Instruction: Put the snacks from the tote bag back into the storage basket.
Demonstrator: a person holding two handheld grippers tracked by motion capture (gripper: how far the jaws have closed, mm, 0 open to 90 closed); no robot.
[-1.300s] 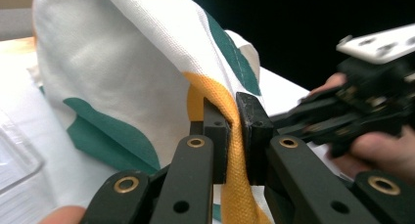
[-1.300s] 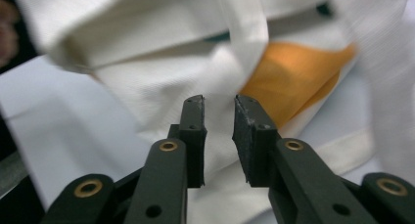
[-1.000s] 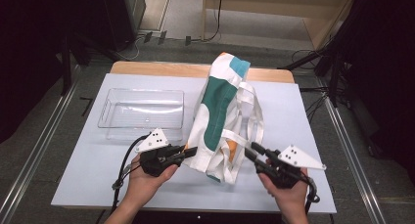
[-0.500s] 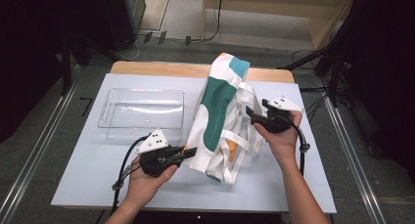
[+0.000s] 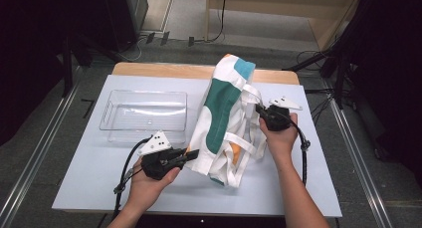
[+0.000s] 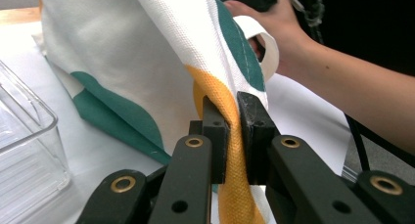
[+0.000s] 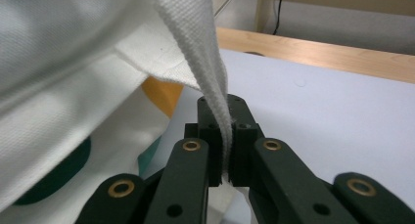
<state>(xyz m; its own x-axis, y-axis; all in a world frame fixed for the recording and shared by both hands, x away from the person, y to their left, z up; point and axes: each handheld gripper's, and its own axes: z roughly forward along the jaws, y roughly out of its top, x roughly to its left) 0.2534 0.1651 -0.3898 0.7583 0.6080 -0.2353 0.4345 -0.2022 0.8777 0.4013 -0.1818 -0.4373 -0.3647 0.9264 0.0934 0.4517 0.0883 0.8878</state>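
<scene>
1. My left gripper (image 5: 191,154) is clamped on the near edge of the tote bag (image 5: 224,113), pinching an orange patch of cloth (image 6: 234,150) between its pads.
2. My right gripper (image 5: 259,110) has just closed on the bag's white edge (image 7: 215,101) at its right side.
3. The bag lies lengthwise on the white table (image 5: 89,173), just right of the clear tray (image 5: 144,116).
4. Both grips look set. I judge that the lifting or folding is not yet done, and the tray holds nothing.

**Right gripper moves up the bag and clamps on**

The right gripper (image 5: 260,110) has left the near corner beside the left gripper (image 5: 193,154) and travelled to the tote bag's (image 5: 219,108) far right edge. Its jaws have just been closing and now pinch white fabric there.
</scene>
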